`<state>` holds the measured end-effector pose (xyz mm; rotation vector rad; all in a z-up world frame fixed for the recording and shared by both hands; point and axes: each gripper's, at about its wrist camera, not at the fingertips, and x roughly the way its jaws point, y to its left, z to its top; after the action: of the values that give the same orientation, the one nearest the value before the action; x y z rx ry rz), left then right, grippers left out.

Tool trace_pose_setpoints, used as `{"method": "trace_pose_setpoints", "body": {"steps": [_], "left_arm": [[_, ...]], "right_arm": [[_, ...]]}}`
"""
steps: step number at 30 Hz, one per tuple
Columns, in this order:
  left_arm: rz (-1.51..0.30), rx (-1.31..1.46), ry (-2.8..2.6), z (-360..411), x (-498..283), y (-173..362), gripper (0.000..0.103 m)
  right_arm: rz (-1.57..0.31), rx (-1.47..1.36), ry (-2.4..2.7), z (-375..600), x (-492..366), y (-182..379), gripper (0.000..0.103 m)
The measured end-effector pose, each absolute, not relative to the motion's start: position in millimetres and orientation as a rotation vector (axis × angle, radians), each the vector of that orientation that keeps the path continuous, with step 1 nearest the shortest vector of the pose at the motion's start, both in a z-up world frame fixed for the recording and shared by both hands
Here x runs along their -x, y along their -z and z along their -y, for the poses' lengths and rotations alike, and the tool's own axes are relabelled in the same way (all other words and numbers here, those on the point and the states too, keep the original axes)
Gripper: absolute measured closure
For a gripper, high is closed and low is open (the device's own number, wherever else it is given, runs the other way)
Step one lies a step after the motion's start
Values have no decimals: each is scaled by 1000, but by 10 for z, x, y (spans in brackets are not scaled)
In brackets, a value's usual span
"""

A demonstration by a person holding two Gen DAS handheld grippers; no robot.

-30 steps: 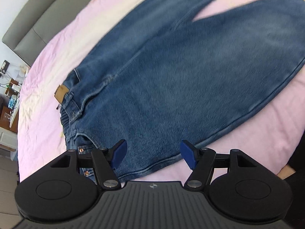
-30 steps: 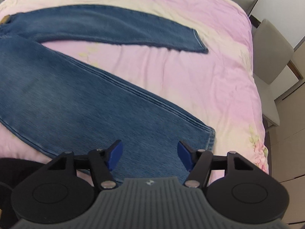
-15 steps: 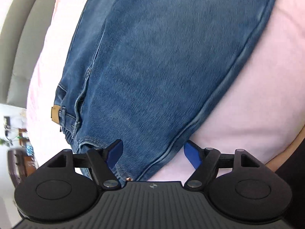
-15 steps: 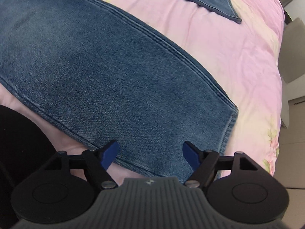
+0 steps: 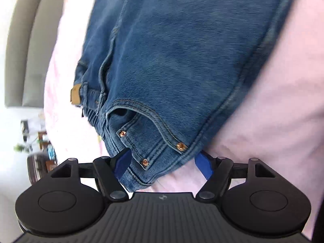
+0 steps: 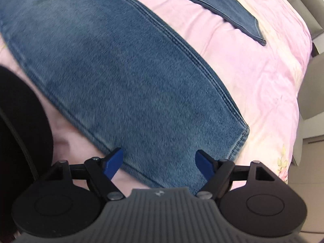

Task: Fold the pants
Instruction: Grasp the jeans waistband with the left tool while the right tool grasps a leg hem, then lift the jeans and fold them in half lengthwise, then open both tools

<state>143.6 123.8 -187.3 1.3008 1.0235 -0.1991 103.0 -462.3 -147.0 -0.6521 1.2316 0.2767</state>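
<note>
1. While one pair of jeans (image 5: 182, 60) lies spread on the pink bed (image 5: 273, 121), its long axis runs between the two grippers.
2. Left gripper (image 5: 164, 160): jaws wide, just opened further, straddling the waistband corner, not gripping.
3. Right gripper (image 6: 159, 162): jaws wide, just opened further, over the near leg's hem, empty.

Bed (image 6: 269, 85): you've got a pink quilted cover with a faint flower print near the right edge in the right wrist view, a bit wrinkled.
On it: blue jeans (image 5: 182, 50) lying flat, right on the cover.
Waistband (image 5: 129, 160): sits near your side of the bed.
Legs: spread apart in a V, pink cover showing between them, hems (image 6: 241, 141) resting on the cover.
</note>
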Motion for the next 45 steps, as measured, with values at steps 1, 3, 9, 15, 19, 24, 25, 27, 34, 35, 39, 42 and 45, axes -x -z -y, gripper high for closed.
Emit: {"method": "trace_pose_setpoints", "body": {"steps": [1,3,9,15,19,24,25,27,34,35,39,42,45], "left_arm": [[-1022,-1292,186,-1226,-1451,1883,19],[-1014,-1294,164,-1189,-1468,1906,22],[-1022,-1181,103,-1207,-1489,1810,34],[-980,-1105,76,-1150,-1380,1625,62],[-952,-991,49,-1173,-1358,1386,70],[-891,-865,-11,-1175,-1431,1020,76],[-886,-831,-23,-1189,-1480,941,76],[-872,-770,-51,-1213,-1580,784,78],[-859,-582,-114,-1318,-2089,216,80],[-868,-565,-122,-1326,-2191,166,80],[-916,-516,-163,-1329,-2663,79,81],[-944,-491,-205,-1332,-3052,91,81],[-981,-480,-237,-1334,-3447,222,81]], "right_arm": [[-1238,664,-292,4632,-1003,1475,29],[-1256,704,-339,4651,-908,1500,29],[-1188,718,-343,4672,-698,1590,38],[-1078,782,-354,4533,-503,1549,89],[-1000,728,-288,4586,-491,1233,96],[-874,735,-175,4512,-618,736,100],[-850,735,-155,4493,-671,631,100],[-818,731,-134,4479,-817,442,101],[-742,798,-53,4457,-1592,-10,102],[-742,791,-41,4463,-1778,-32,102],[-760,778,-7,4445,-2517,-1,102],[-781,768,9,4406,-3090,145,103],[-803,775,13,4343,-3645,363,103]]}}
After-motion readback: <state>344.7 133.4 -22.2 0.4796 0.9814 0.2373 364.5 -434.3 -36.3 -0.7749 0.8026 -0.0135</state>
